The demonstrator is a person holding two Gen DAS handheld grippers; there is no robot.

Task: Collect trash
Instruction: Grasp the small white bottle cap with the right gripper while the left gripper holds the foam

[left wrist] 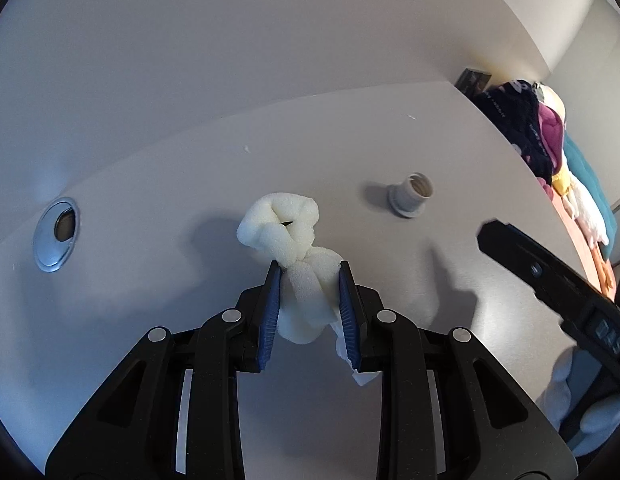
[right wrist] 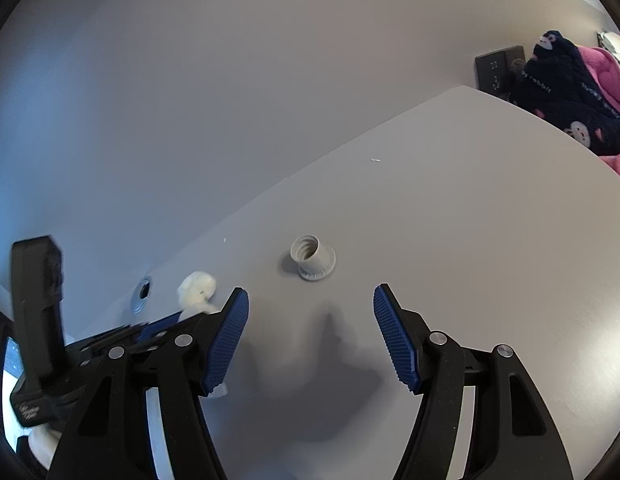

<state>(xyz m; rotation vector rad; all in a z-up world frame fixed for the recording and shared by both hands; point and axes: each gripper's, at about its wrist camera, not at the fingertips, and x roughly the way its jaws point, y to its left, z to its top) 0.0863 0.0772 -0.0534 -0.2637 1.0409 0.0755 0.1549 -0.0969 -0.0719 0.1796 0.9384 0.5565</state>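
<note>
A knotted piece of white foam wrap [left wrist: 287, 240] hangs between the blue pads of my left gripper [left wrist: 310, 270], which is shut on its lower part. The foam's looped end sticks out past the fingertips, above the grey desk [left wrist: 390, 140]. The same foam [right wrist: 195, 286] shows small at the left of the right wrist view, beside the left gripper's body. A grey threaded plastic socket [right wrist: 313, 258] lies on the desk ahead of my right gripper [right wrist: 310, 296], whose jaws stand wide apart with nothing between them. In the left wrist view that socket [left wrist: 410, 194] lies to the right of the foam.
A chrome cable grommet [left wrist: 55, 234] sits in the desk at the left. A pile of coloured clothes [left wrist: 550, 140] lies beyond the desk's right edge. The grey wall runs along the desk's back edge. A dark wall plate [right wrist: 498, 68] is mounted near the clothes.
</note>
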